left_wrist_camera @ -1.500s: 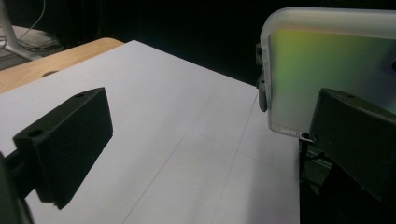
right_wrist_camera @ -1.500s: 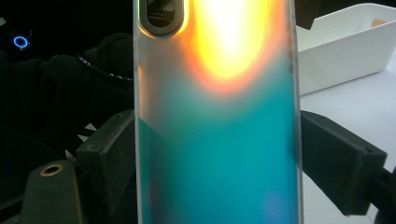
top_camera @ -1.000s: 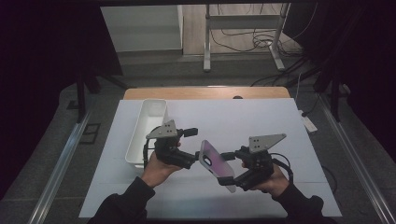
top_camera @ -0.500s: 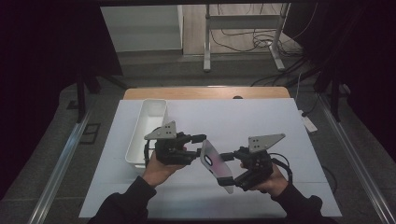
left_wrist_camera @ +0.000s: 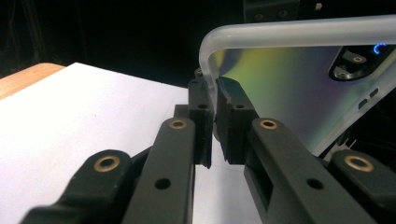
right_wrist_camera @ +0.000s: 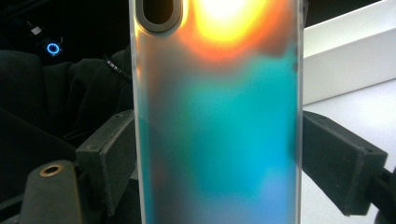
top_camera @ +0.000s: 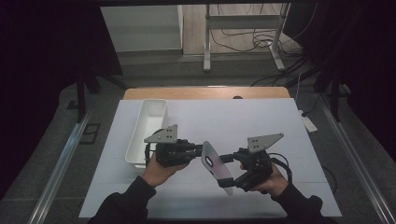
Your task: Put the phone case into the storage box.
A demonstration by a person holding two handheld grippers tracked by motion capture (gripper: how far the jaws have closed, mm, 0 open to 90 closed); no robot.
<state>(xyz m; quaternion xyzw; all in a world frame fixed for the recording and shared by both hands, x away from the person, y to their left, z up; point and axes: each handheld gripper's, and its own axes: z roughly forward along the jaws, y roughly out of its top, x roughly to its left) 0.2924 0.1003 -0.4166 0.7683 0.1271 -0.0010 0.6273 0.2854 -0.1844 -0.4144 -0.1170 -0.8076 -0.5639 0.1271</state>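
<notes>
White worktop (top_camera: 243, 121), dark room beyond. Above it we see an iridescent phone case (top_camera: 215, 164) held in the air between the hands, its long axis running from upper left to lower right in the high view. Its lower end is cut off in the right gripper view. Our left tongs (left_wrist_camera: 212, 119) have just closed and pinch the case's rim near a corner; our right tongs (right_wrist_camera: 219, 163) span its width, pads on both long edges. A white bin (top_camera: 145, 130) stands at left.

Lab recording bay: white-covered table (top_camera: 261, 121), dark curtains (top_camera: 42, 70) left and right, floor rails (top_camera: 60, 163), loose cables (top_camera: 252, 44) at the far frame (top_camera: 208, 35).
</notes>
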